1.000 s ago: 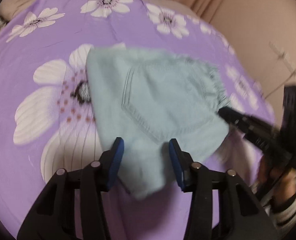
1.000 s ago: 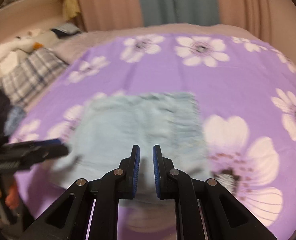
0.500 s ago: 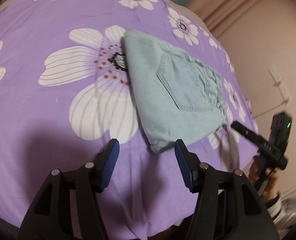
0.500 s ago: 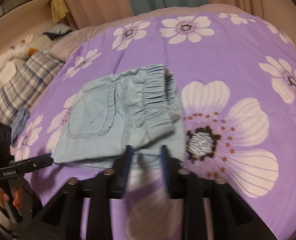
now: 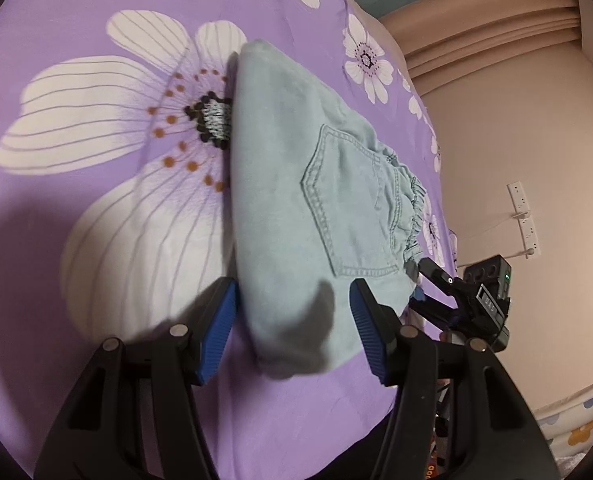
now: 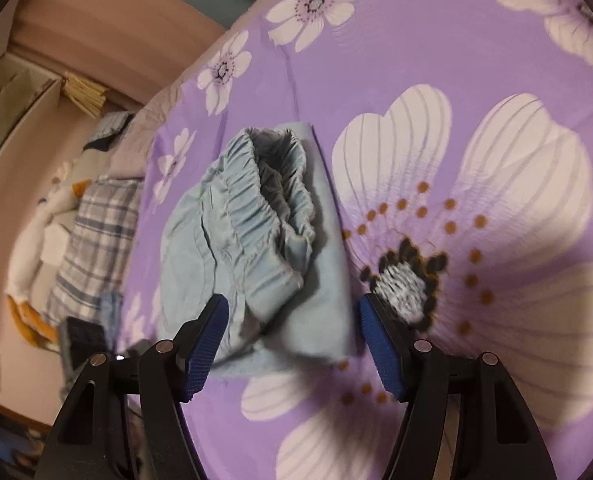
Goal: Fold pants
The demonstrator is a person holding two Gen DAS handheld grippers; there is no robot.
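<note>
The light blue pants (image 5: 288, 184) lie folded in a compact bundle on the purple flowered bedsheet (image 5: 108, 12), back pocket (image 5: 348, 208) up. My left gripper (image 5: 294, 332) is open, and the bundle's near end lies loose between its blue pads. In the right wrist view the elastic waistband (image 6: 272, 192) of the pants (image 6: 200, 256) faces me. My right gripper (image 6: 292, 344) has its jaws opening, with the bundle's near corner between the fingers and no pad pressing it. The right gripper (image 5: 428, 280) also shows at the bundle's right side in the left wrist view.
A plaid pillow (image 6: 96, 240) and soft toys (image 6: 52, 216) lie beyond the sheet's left edge (image 6: 148, 184). A beige wall with sockets (image 5: 524, 216) and curtains stands right of the bed. The bed's near edge (image 5: 336, 440) drops off just under my left gripper.
Both grippers rolled and drew back to the bundle's near ends. The right jaws went from nearly shut to wide apart. The pants settled into a flat folded stack.
</note>
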